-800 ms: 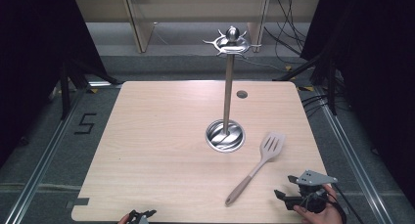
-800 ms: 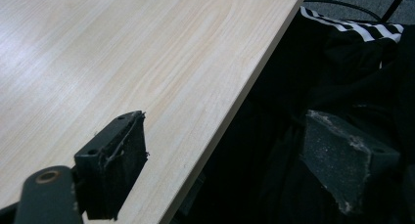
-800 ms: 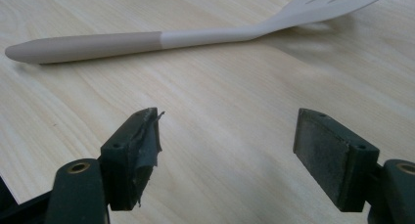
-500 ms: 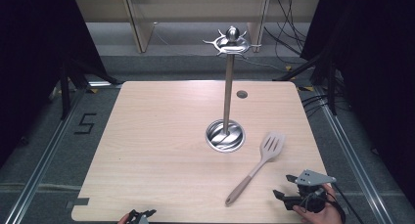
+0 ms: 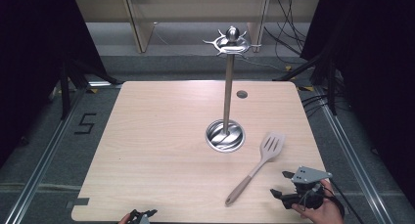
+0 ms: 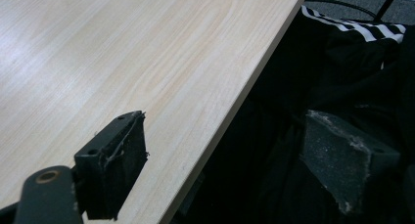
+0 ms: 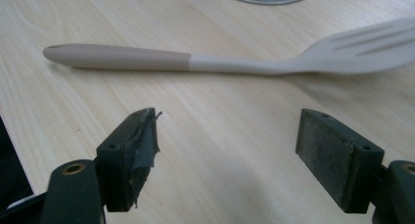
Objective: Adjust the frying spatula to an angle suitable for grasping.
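The slotted spatula (image 5: 255, 168) lies flat on the wooden table (image 5: 156, 150), toward its near right part, with the pale slotted blade pointing away toward the far right and the beige handle running back toward the near edge. In the right gripper view the spatula (image 7: 230, 57) stretches across just ahead of the jaws, apart from them, handle end at the left and blade at the right. The right gripper (image 5: 281, 185) sits low at the near right corner, held in a hand (image 5: 325, 212), just beside the handle end; its 2 jaws stand wide apart with only bare wood between them. The left gripper (image 5: 143, 215) is at the near edge, well apart from the spatula, its 2 jaws also spread and holding nothing, straddling the table's edge. Beyond the blade stands a steel utensil stand (image 5: 226, 111): a round base, 1 upright post and a crown of hooks on top.
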A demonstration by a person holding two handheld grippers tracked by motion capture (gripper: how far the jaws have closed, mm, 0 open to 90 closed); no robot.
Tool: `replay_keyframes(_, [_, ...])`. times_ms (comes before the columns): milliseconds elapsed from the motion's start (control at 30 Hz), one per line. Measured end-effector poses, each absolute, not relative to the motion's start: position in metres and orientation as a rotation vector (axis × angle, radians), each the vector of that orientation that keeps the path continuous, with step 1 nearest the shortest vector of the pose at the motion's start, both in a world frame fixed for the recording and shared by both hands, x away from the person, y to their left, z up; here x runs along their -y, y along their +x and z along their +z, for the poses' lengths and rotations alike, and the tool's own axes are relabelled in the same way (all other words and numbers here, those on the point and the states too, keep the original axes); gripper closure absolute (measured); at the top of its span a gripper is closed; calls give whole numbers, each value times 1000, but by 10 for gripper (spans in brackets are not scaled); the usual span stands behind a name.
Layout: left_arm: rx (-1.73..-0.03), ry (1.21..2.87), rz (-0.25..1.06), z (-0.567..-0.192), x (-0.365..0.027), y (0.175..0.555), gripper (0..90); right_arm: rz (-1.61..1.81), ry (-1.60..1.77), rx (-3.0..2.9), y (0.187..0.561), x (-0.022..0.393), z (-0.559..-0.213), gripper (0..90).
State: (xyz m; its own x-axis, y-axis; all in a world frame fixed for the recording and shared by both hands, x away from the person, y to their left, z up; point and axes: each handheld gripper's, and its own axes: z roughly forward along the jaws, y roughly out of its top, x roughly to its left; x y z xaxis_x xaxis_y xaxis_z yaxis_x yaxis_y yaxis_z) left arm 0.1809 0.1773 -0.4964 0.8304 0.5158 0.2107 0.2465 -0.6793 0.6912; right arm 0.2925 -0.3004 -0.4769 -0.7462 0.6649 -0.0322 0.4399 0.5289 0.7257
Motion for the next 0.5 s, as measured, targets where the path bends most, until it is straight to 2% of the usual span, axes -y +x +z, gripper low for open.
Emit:
replay_keyframes(133, [-569, 2309, 484, -499, -176, 182, 162, 1023, 862, -2496, 300, 292, -473, 247])
replay_keyframes(500, [-556, 2326, 506, -498, -176, 182, 162, 979, 709, -2589, 322, 267, -465, 290])
